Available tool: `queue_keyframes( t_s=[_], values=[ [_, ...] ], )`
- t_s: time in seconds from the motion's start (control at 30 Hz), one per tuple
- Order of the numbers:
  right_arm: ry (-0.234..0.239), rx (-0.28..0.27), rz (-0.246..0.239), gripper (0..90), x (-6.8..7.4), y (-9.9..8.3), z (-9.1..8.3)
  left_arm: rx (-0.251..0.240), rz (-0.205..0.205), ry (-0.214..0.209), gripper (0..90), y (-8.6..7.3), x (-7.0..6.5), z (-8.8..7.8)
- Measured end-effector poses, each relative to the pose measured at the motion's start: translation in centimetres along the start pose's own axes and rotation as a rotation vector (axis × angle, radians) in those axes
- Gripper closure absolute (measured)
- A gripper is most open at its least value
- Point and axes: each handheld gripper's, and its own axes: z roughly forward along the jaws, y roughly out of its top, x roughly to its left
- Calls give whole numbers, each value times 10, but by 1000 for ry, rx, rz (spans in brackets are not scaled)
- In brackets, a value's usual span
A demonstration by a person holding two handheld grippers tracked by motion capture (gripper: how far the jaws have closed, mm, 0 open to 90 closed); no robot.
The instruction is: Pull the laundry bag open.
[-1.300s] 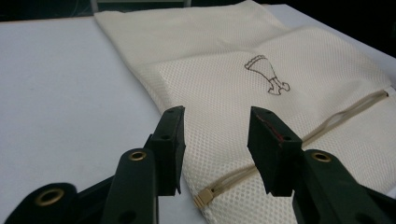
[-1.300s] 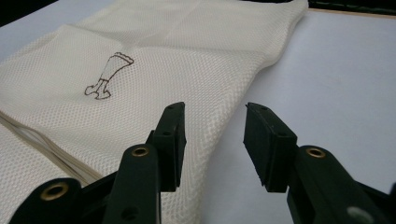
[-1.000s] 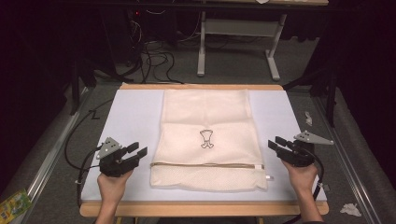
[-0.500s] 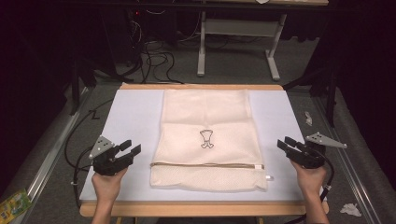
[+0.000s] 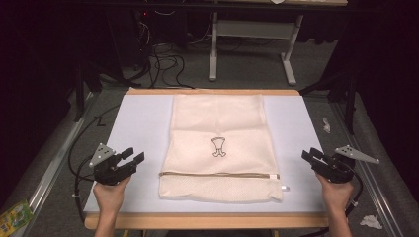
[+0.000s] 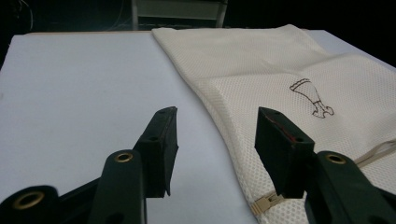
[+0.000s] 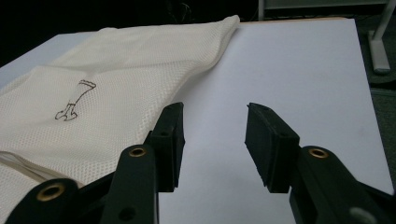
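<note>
Mesh laundry bag (image 5: 221, 148) lay flat mid-counter (image 5: 143, 123), zipper (image 5: 220, 174) end nearest us, small dark print (image 5: 219, 147) at centre. We held the left claw (image 5: 132, 156) just off its left edge, jaws apart and just been opening, nothing between them. Right claw (image 5: 311, 155) sat off the right edge, released, empty.

A white table (image 5: 143, 123) with a wooden edge stands on grey carpet (image 5: 59, 163). Behind it, black cables (image 5: 165, 59) and a grey desk frame (image 5: 249, 39).
</note>
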Motion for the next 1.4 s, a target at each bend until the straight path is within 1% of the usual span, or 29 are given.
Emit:
queue_keyframes(
  t_s=[0.07, 0.1, 0.17, 0.2, 0.23, 0.27, 0.4, 0.5, 0.6, 0.67, 0.7, 0.8, 0.83, 0.87, 0.93, 1.1, 1.2, 1.23, 1.27, 1.33, 1.4],
  values=[
    [0, 0, 2, 579, -1, -1, 0, 1, -1, 2, 487, -1, 1, 0],
    [1, 3, 8, 577, -2, -2, 1, -4, -9, 6, 486, -2, 2, 0],
    [7, -3, 11, 560, -3, -3, 0, -1, -11, 8, 484, -2, 4, 1],
    [12, -4, 23, 552, -3, -4, -1, -1, -11, 8, 483, -2, 4, 1],
    [12, -4, 23, 552, -3, -4, -1, 1, -13, 9, 483, -3, 4, 2],
    [25, -12, 40, 549, -4, -5, -2, 6, -14, 8, 481, -3, 5, 3],
    [21, -8, 40, 551, -5, -8, -3, 10, -12, 12, 478, -3, 6, 4],
    [16, 6, 39, 553, -6, -11, -1, 12, -20, 15, 477, -7, 7, 7],
    [17, 0, 49, 553, -7, -14, -1, 27, -28, 13, 476, -10, 8, 10],
    [22, 0, 55, 552, -8, -16, -1, 25, -28, 11, 475, -10, 8, 10],
    [27, 3, 64, 551, -8, -18, -1, 26, -20, 10, 475, -11, 6, 10],
    [32, 7, 62, 551, -6, -20, 0, 28, -19, 12, 475, -13, 6, 11],
    [35, 13, 52, 552, -5, -21, 2, 30, -24, 13, 475, -14, 6, 12],
    [35, 13, 52, 552, -5, -21, 2, 30, -24, 13, 476, -14, 6, 12],
    [35, 20, 46, 554, -3, -22, 3, 41, -33, 14, 476, -17, 7, 16],
    [35, 23, 47, 554, -2, -24, 6, 55, -18, 20, 475, -19, 6, 18],
    [32, 36, 48, 553, -3, -25, 9, 54, -25, 22, 474, -20, 6, 19],
    [29, 44, 42, 553, -3, -25, 11, 57, -27, 23, 474, -21, 7, 21],
    [27, 47, 49, 553, -2, -25, 11, 63, -29, 24, 474, -22, 7, 23],
    [24, 47, 38, 553, -2, -26, 13, 69, -29, 28, 474, -23, 7, 25],
    [21, 53, 45, 553, -2, -27, 13, 74, -26, 30, 474, -23, 7, 26]
  ],
)
